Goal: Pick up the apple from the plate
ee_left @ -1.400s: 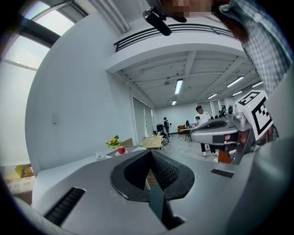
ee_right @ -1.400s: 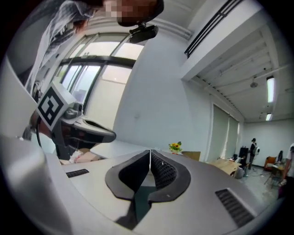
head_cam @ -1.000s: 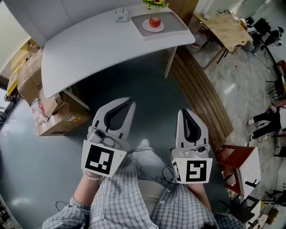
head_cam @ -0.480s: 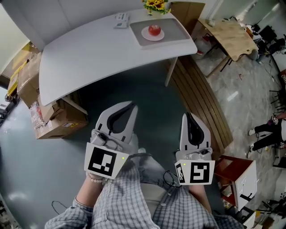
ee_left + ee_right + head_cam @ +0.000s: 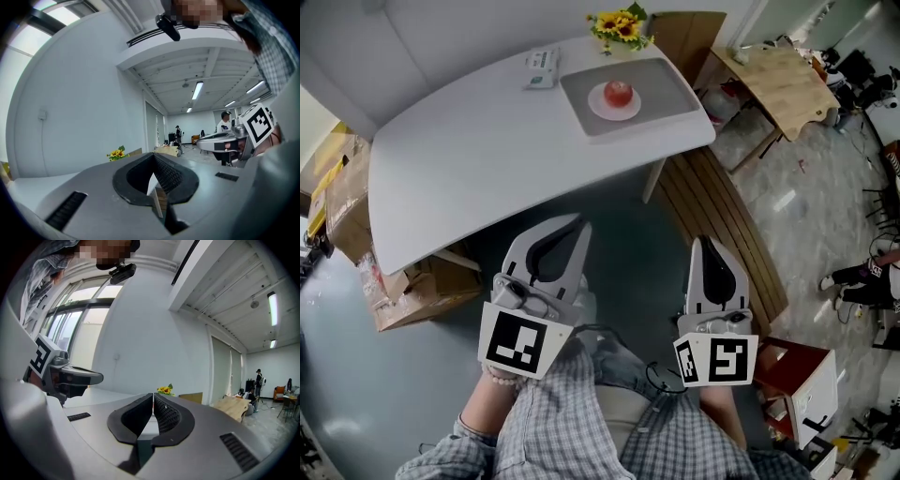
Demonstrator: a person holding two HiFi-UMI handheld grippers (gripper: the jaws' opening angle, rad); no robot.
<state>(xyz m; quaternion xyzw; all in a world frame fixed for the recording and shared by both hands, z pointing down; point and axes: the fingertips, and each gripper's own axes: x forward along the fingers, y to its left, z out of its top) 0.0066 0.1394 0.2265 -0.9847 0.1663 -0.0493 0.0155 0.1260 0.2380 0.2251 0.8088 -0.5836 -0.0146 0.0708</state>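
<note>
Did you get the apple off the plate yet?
Not yet. Nothing is done: the apple sits on the plate, on the tray on the table. In hand: nothing; the left gripper and right gripper are both shut and empty, held near the person, short of the table. Left: reach over, open the jaws, grip and lift the apple.

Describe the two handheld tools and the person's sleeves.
The left light-grey plastic tool and right light-grey plastic tool are tapered shells with black ribbed pads. Each carries a white cube with black square markers. The sleeves are grey checked fabric; a thin dark cable runs behind them.
</note>
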